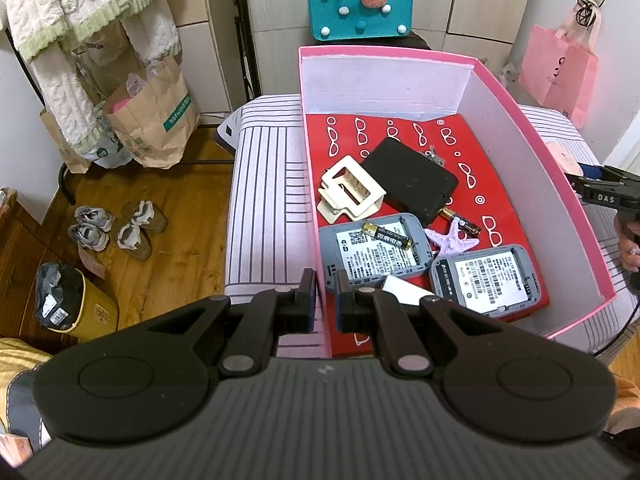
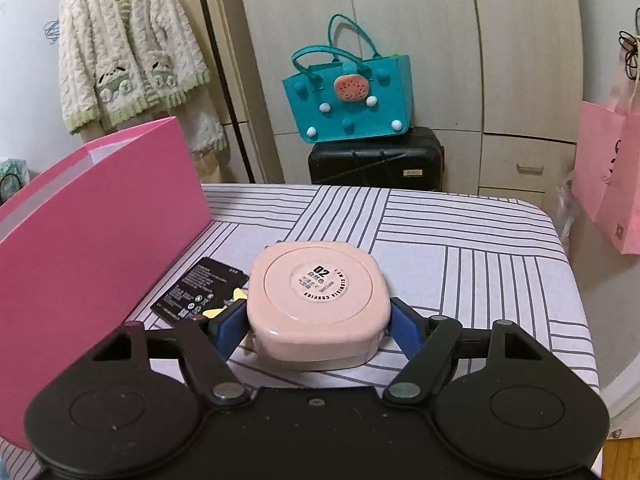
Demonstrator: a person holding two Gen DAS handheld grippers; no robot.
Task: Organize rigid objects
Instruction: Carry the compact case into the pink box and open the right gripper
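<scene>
while the right gripper (image 2: 318,330) clamps its blue pads on both sides of the pink compact case (image 2: 318,300), that case sits just above the striped bed cover (image 2: 460,264), beside the pink box (image 2: 92,216). the left gripper (image 1: 325,300) grasps nothing, jaws nearly together, over the box's near rim. the step in hand looks like a pickup, and the next move calls for lifting the case over the wall to land among the grey devices (image 1: 376,254) and black case (image 1: 412,180).

We hold our left gripper (image 1: 325,294) level, its fingers nearly together, gripping nothing. At three o'clock from it sits our right gripper (image 2: 318,322), fingers spread wide, clamped around a pink case (image 2: 318,304).
</scene>
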